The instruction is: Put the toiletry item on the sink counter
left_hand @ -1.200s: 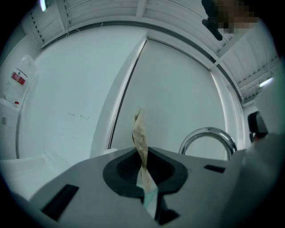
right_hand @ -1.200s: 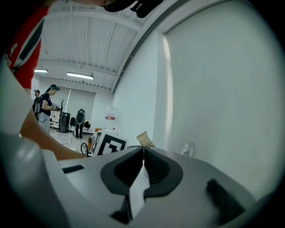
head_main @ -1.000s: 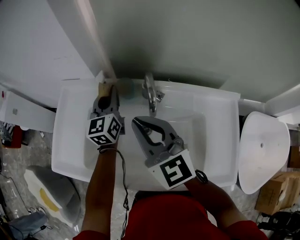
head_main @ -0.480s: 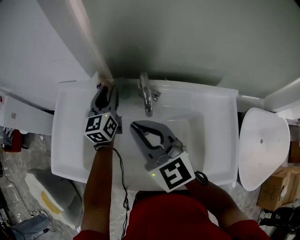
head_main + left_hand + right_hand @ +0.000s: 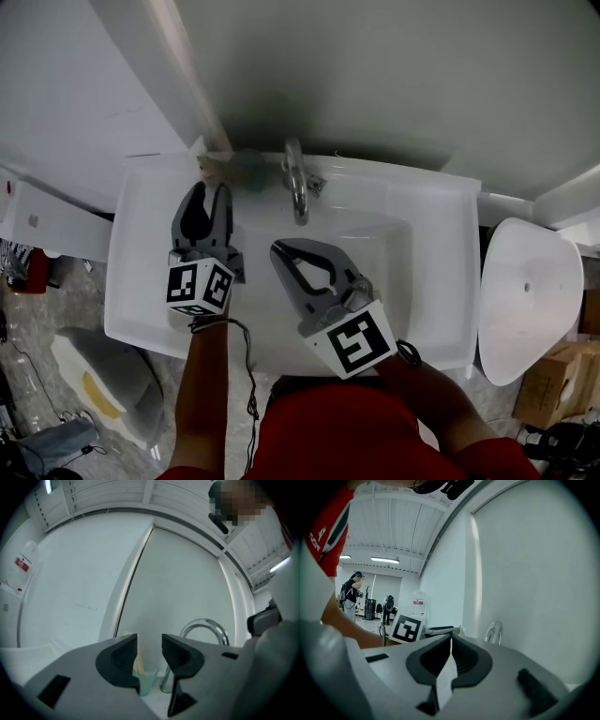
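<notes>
Left gripper view is showing the left gripper (image 5: 150, 645) with its jaws spread. They have just been opening, and no pad is pressing on anything. The toiletry item, a pale green translucent cup (image 5: 147, 678) carrying a tan stick-like piece (image 5: 138, 660), is standing upright at the back edge of the sink counter (image 5: 141, 192). It is just beside the base of the faucet (image 5: 298, 184) and ahead of the jaw tips, apart from them in the head view. The tan piece is too blurred to identify; it is probably a toothbrush or a similar tool. The right gripper (image 5: 450, 638) is hovering over the basin (image 5: 380, 248) with its jaws pressed together on nothing.

Placement is judged complete. The remaining risks are arising from clearance.

1. The cup is sitting in line with the open jaws. Any forward drift of the left gripper is likely to push it against the faucet or tip it.
2. The cup is standing close to the basin's rear edge. A sideways sweep of a jaw could knock it into the basin.
3. The tan piece is rising tall out of a light cup, so a slight nudge could topple both.
</notes>
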Demonstrator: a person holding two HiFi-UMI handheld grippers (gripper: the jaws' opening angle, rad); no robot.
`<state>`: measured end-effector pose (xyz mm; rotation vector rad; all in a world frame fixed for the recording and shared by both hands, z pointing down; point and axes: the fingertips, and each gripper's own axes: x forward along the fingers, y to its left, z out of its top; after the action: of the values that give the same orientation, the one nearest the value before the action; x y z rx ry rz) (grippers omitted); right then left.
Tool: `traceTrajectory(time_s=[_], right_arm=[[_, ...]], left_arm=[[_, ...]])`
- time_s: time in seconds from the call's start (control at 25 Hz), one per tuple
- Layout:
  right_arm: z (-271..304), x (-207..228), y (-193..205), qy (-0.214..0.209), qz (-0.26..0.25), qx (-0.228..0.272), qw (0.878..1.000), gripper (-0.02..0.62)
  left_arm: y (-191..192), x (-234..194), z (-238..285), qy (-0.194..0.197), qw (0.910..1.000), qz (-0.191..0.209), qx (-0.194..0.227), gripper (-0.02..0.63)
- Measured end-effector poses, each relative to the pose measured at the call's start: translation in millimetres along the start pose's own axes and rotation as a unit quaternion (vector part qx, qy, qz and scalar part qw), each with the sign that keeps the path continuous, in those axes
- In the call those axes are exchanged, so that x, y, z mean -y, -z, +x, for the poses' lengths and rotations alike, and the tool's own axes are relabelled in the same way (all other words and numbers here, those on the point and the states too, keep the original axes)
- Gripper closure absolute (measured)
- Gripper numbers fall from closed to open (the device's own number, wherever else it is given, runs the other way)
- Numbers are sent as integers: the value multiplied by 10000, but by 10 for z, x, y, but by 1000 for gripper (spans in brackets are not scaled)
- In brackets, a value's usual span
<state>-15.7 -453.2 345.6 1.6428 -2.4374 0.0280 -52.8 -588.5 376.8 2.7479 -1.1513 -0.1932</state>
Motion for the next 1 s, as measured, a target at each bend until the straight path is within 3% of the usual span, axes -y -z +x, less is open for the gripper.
traceTrajectory(time_s=[0.16,0.32,0.44,0.72,1.0], right_arm=[[-60,-4,-65,-86,188,306,9993,565],[-158,-28,-162,-240,390,591,9972,565],[-246,-57,-231,-387,471,760,9952,565],[-497,-196,-301,-944,568,949,9894,565],[-770,-324,-326,-1241,601,1069,9847,566]], left_arm=[[-248,332,-380,267,9993,224,160,452],[-389,698,-697,564,9980,279,96,557],[-457,945,-887,766,9967,266,76,580],[-589,1296,-1213,894,9957,225,126,588],[-664,1549,-1430,913,9953,267,190,589]])
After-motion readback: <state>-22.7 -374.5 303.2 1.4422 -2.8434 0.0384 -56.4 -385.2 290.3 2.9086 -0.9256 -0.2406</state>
